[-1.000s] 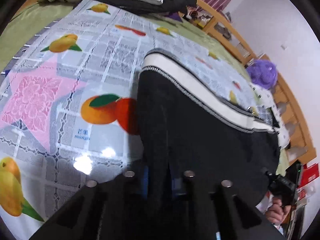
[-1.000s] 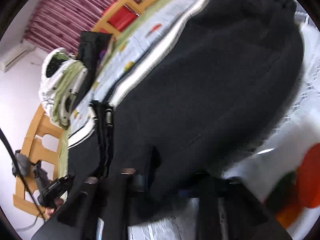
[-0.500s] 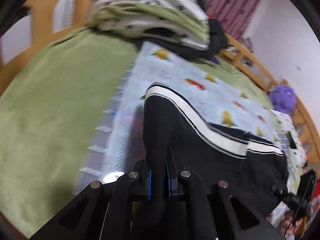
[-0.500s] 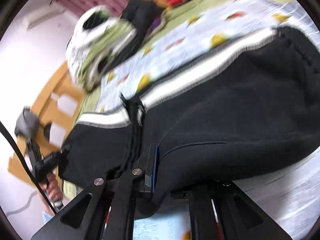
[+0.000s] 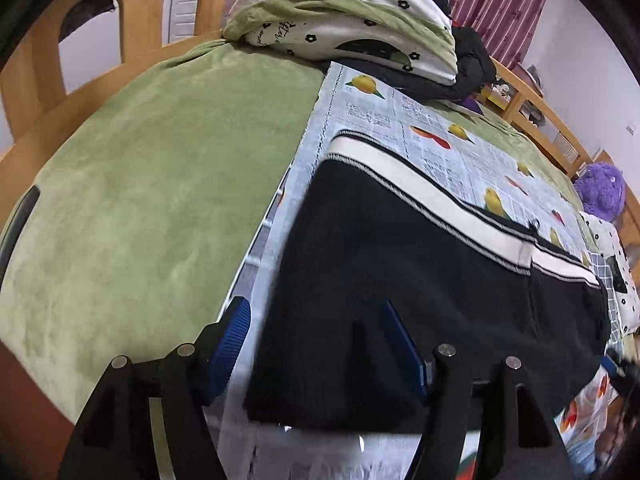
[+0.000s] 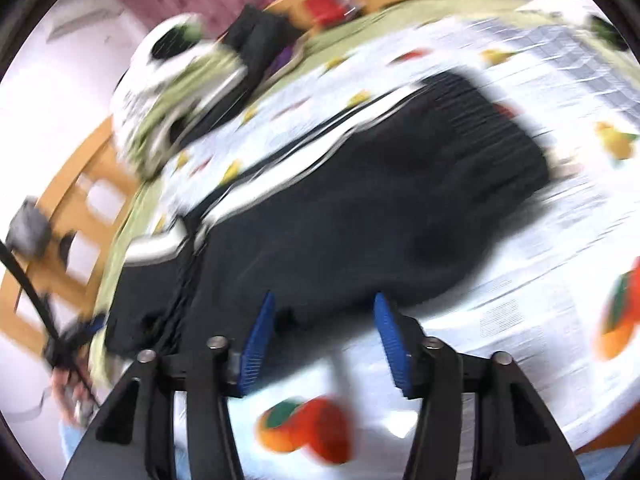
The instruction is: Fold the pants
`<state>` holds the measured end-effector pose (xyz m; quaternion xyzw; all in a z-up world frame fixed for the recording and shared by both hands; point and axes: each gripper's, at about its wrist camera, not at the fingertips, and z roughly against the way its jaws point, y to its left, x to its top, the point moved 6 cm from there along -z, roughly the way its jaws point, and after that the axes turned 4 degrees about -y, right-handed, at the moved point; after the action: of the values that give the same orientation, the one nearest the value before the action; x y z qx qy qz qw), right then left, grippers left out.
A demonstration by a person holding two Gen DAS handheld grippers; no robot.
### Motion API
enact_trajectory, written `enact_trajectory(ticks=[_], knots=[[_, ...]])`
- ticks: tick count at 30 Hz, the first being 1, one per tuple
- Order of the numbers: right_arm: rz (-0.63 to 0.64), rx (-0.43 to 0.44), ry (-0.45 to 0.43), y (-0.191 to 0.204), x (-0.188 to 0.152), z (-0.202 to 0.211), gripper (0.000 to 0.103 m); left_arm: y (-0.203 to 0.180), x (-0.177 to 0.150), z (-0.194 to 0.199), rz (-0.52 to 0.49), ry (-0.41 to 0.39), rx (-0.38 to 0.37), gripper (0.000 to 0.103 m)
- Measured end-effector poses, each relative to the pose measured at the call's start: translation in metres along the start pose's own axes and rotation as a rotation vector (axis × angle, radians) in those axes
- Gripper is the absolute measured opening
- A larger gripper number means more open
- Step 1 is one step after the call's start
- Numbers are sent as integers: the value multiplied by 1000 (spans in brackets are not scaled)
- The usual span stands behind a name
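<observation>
The black pants [image 5: 400,280] with a white side stripe [image 5: 420,192] lie folded flat on the fruit-print cloth [image 5: 400,120]. My left gripper [image 5: 320,340] hovers over their near left edge. Its jaws are opening; dark fabric lies between the blue pads [image 5: 236,332], which do not press on it. The right wrist view is blurred and shows the pants [image 6: 360,220] stretching away. My right gripper [image 6: 326,346] is just short of their near hem. Its jaws are opening too, with only the cloth [image 6: 520,280] showing between its pads [image 6: 260,344].
A green blanket [image 5: 140,200] covers the bed left of the cloth. A quilt pile [image 5: 340,12] and dark clothes sit at the far end by the wooden bed rail [image 5: 40,80]. A purple plush [image 5: 600,188] lies at far right. A hand [image 6: 68,388] shows at lower left.
Both grippers were shut on pants fabric; both have let go and stand open. The pants have dropped flat. The left view swung toward the green blanket, and the right gripper drew back from the hem.
</observation>
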<state>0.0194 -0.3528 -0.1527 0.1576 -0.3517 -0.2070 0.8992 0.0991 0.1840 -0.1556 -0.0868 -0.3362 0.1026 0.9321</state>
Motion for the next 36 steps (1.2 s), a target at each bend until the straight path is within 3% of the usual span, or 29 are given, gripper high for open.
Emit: enact_trajectory(ticks=[5,7,9,11,13,15,17,20,24,29,30,31,34,36], knots=[[-164,36,32,-42,26,-23,55,8,-26,24,63,7,-39,66],[-177,17,73,-45,31,-43,55,8,-38,31,98,15,-77,66],[-170,-1,65,-42,36,-51,60,5,-49,33,127,33,-125,66],[-117,-38,52,-35,44,-56,58,5,-58,31,159,35,-145,66],[-59,-82,11,-34,53,-50,9,7,-62,23,194,45,-140,66],[-69,-1,-78,-38,70,-29,2,11,-65,14,264,65,-161,66],[-115,22,-70,-47,73,-26,3,13,-66,9,314,57,-181,66],[-58,-44,16,-48,54,-48,4,14,-64,2,370,22,-205,66],[23,-57,-5,-40,42,-36,10,14,-54,-9,416,6,-214,66],[72,-52,-35,-33,35,-18,18,8,-45,-20,447,27,-125,64],[69,-48,-38,-32,36,-16,18,7,-42,-19,444,22,-95,61],[64,-38,-40,-31,35,-13,18,8,-39,-17,444,10,-52,47],[90,-16,-31,-24,34,-13,18,3,-28,-9,390,-42,12,20],[135,-32,-35,-18,30,-12,24,-9,-18,3,308,-91,53,16]])
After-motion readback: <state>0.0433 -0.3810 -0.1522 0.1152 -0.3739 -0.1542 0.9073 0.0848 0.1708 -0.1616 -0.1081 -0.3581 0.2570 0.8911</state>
